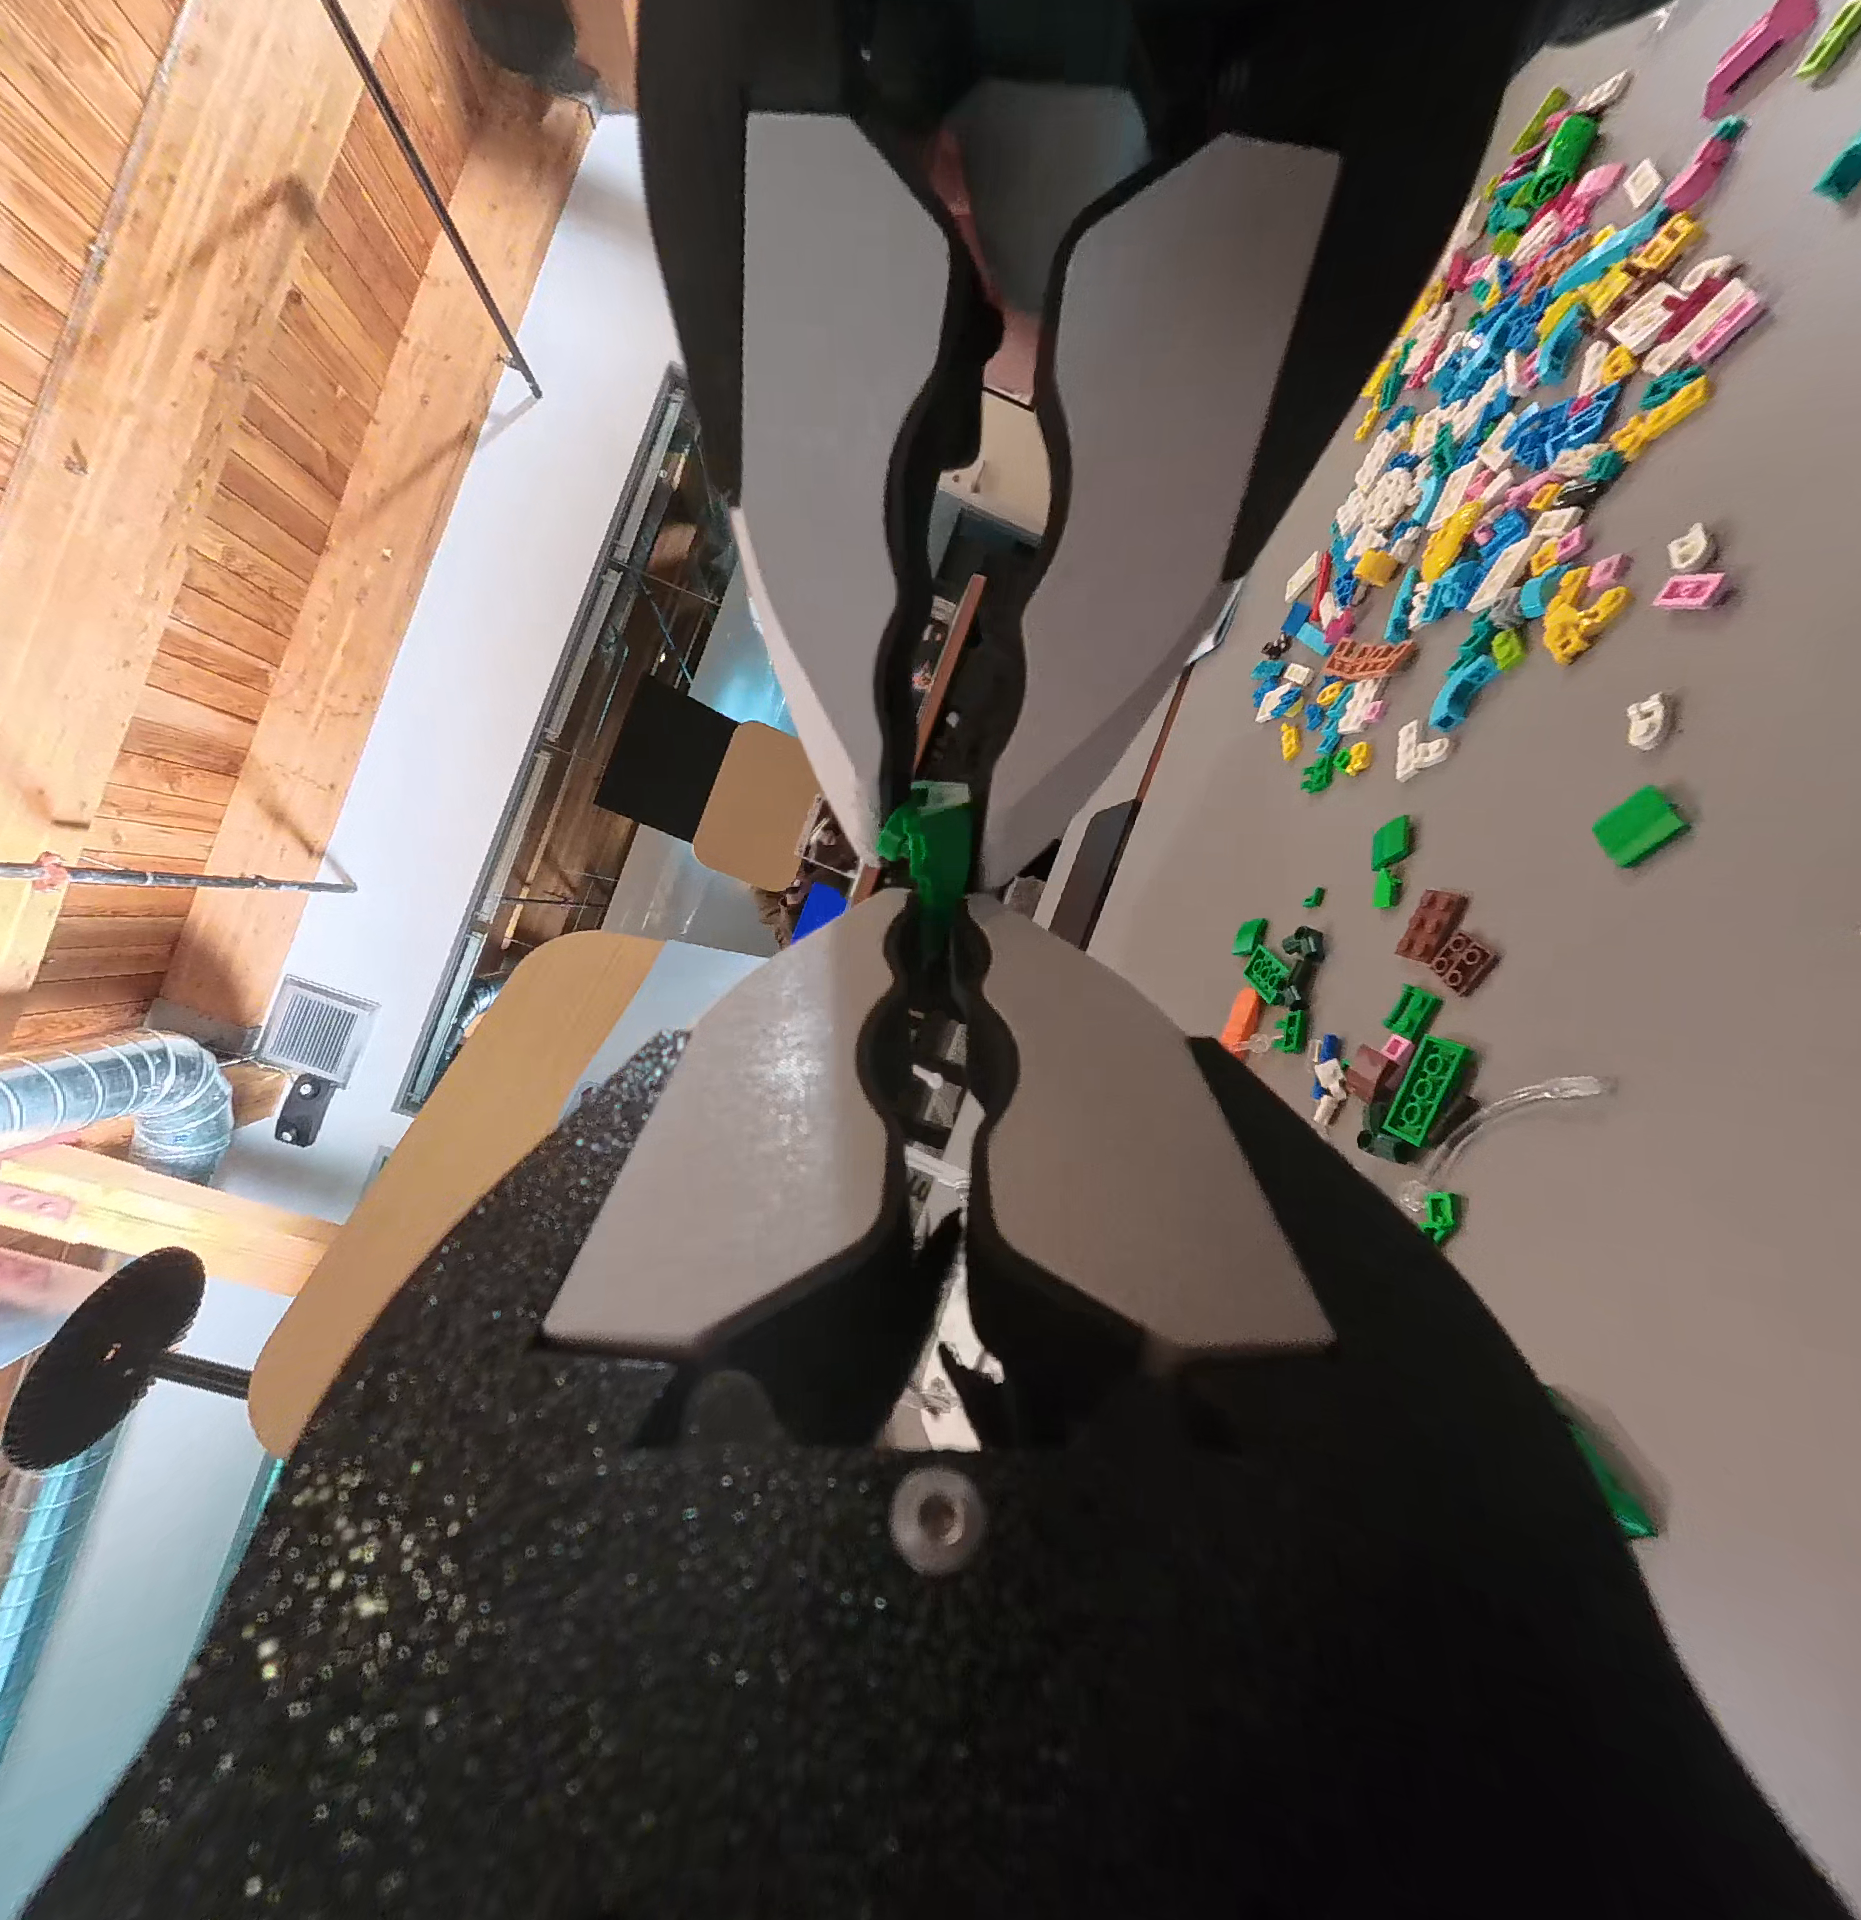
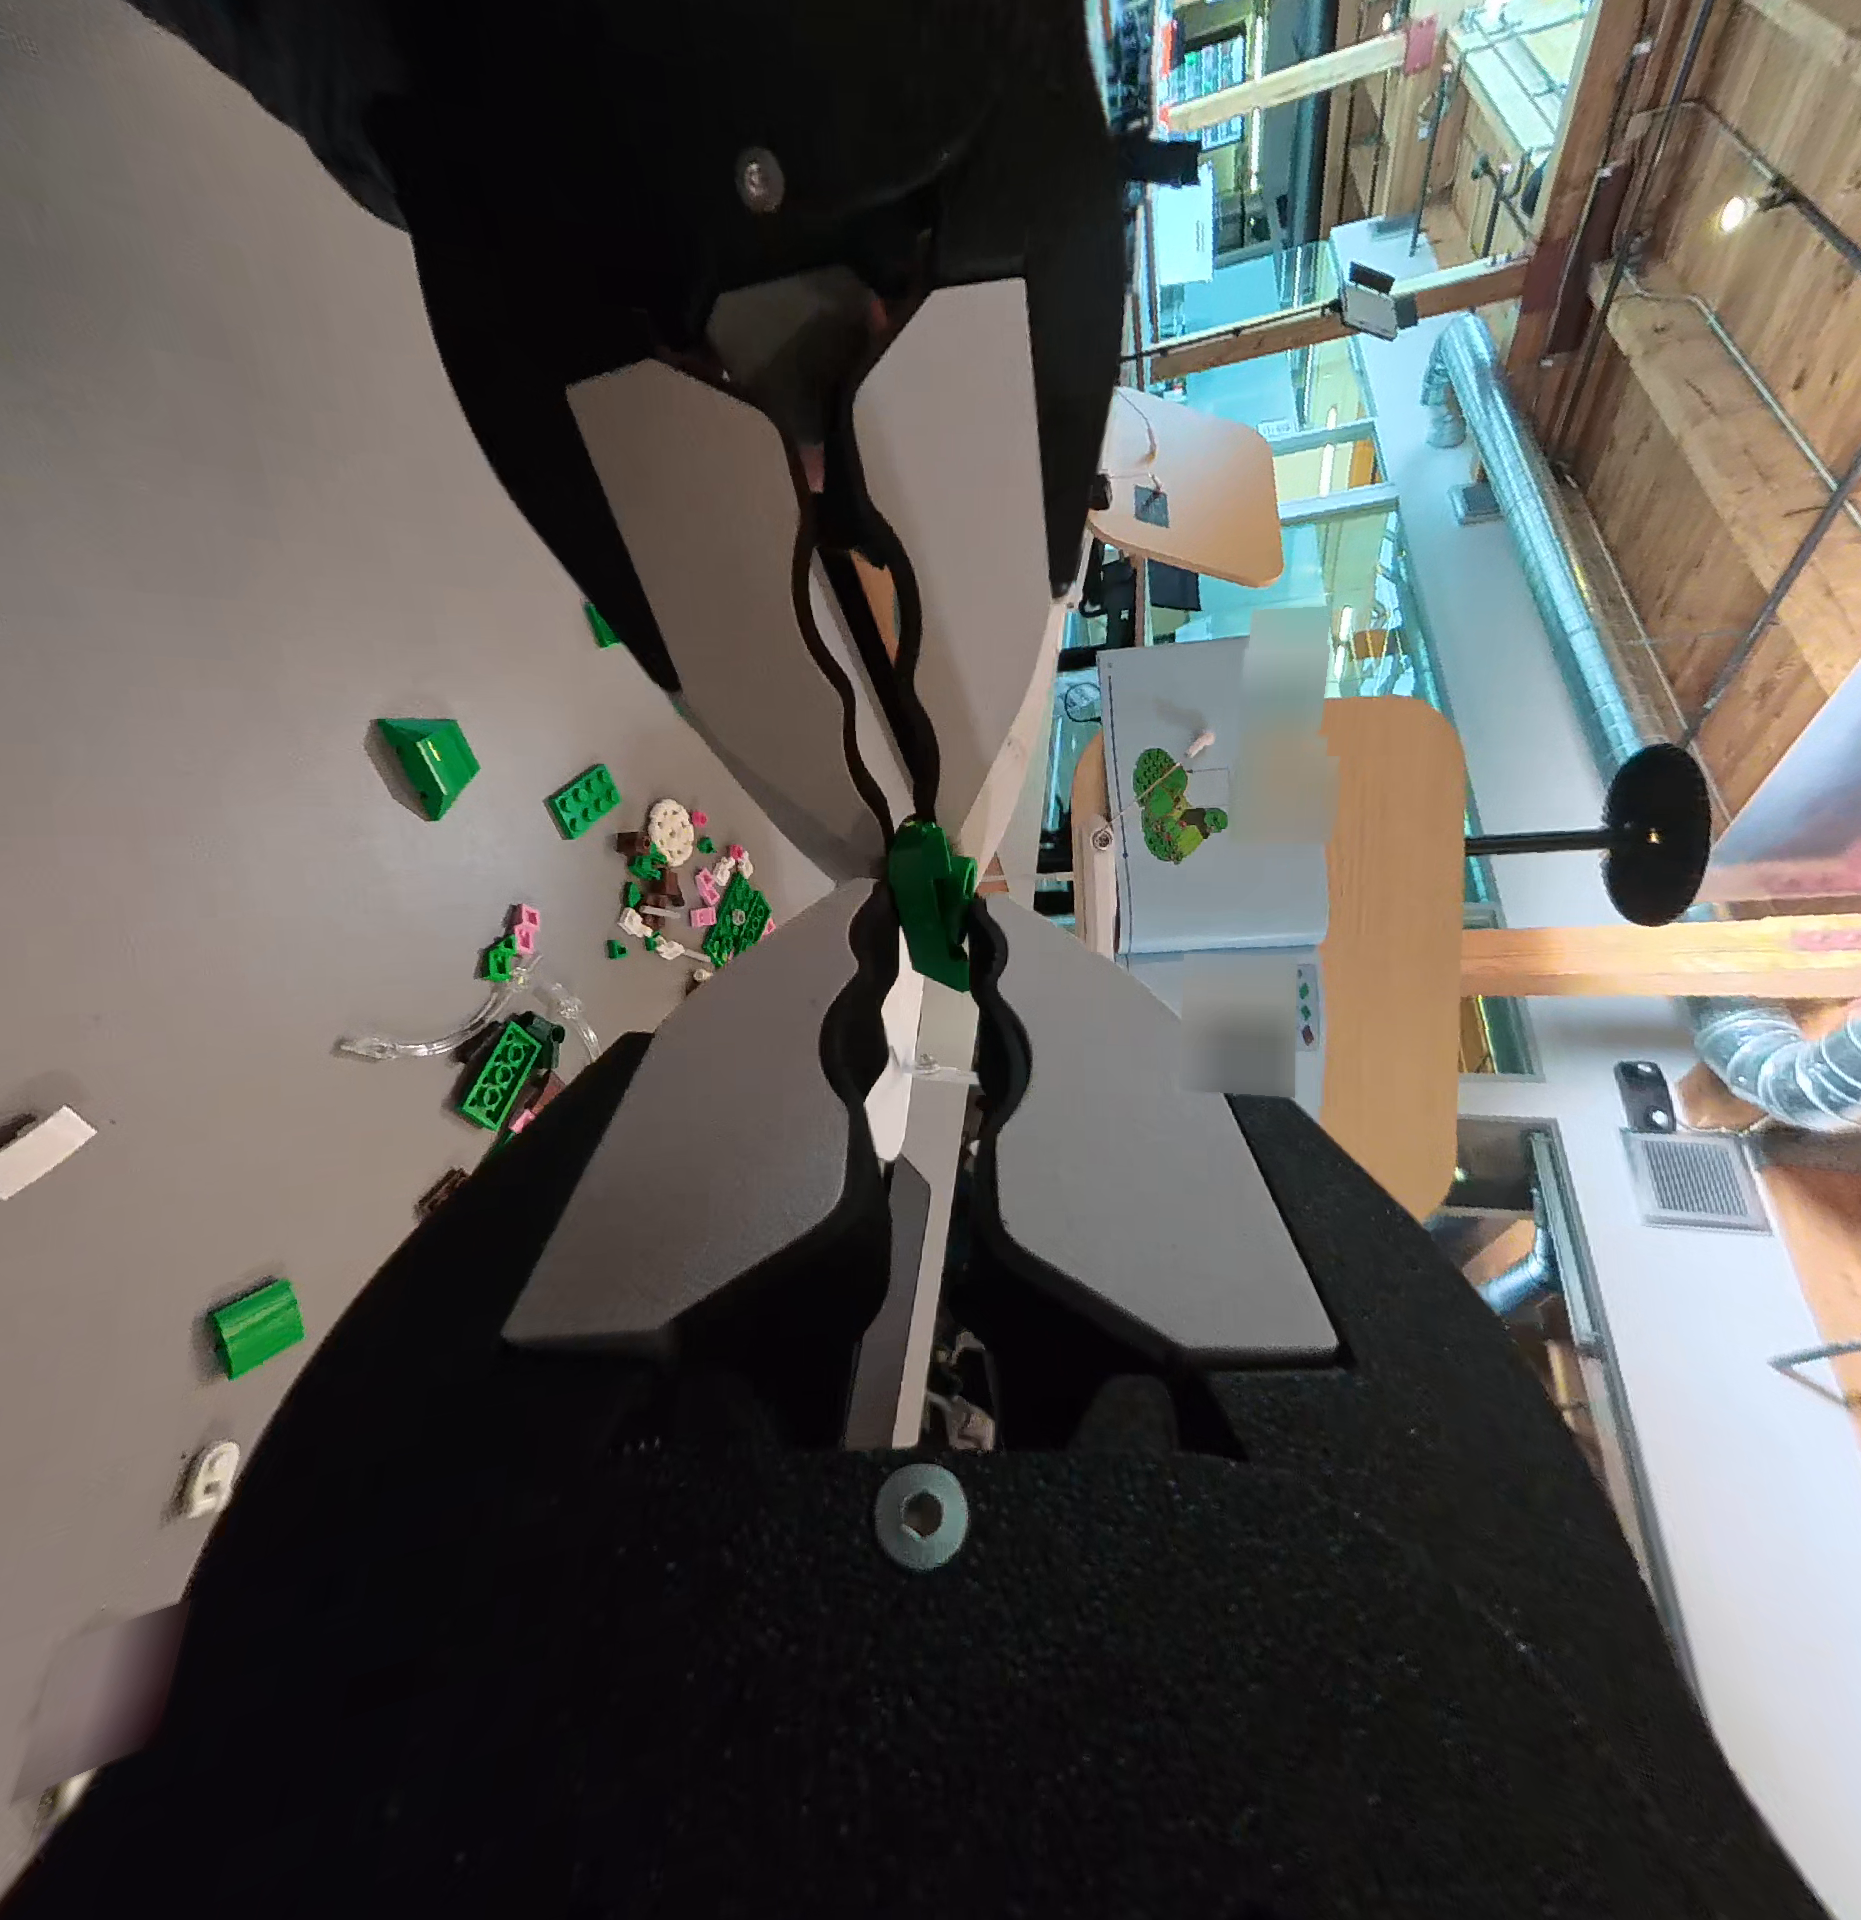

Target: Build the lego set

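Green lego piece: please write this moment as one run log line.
left tool: shut on green lego piece | right tool: shut on it too | piece: held above table

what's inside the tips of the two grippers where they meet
A small green lego piece, pinched tip to tip between the right hand-held gripper and the left hand-held gripper. The pads cover its ends, so whether it is one piece or two cannot be seen.

Your two grippers cover most of the green piece (image 2: 931,902), so you cannot tell its shape; the far bricks (image 1: 1508,436) look blurry
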Demonstrator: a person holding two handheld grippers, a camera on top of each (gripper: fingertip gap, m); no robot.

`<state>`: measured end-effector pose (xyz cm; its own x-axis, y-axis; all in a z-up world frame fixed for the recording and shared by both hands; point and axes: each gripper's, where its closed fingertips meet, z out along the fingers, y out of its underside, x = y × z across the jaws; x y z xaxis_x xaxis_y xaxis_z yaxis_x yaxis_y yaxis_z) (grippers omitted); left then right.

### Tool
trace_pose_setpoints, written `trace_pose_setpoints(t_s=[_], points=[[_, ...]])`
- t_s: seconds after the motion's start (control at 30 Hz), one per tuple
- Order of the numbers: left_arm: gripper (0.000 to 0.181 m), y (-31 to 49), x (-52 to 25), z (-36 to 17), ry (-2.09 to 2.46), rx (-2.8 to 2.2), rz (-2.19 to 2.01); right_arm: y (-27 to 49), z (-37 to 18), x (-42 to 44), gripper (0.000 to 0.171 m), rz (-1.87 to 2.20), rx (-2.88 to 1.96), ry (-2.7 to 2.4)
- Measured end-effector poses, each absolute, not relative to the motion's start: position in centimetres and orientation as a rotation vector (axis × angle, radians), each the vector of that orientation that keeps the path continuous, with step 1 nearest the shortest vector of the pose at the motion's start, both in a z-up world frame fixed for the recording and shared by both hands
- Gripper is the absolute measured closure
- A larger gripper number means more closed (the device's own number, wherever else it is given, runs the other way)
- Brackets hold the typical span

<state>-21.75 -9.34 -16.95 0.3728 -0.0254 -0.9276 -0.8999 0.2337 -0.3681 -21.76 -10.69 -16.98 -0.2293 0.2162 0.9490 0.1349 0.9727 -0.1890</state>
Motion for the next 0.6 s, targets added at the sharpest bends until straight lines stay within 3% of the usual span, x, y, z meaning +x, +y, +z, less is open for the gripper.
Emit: trace_pose_setpoints(t_s=[0.27, 0.6], points=[[0.177, -9.7, -20.6, -18.2, 1.127, -1.225, 0.636, -11.3, -18.1, -20.8, 0.160, 0.109, -0.076, -1.885], [0.177, -9.6, -19.9, -18.1, 1.134, -1.234, 0.580, -11.1, -17.9, -20.4, 0.154, 0.193, -0.182, -1.927]])
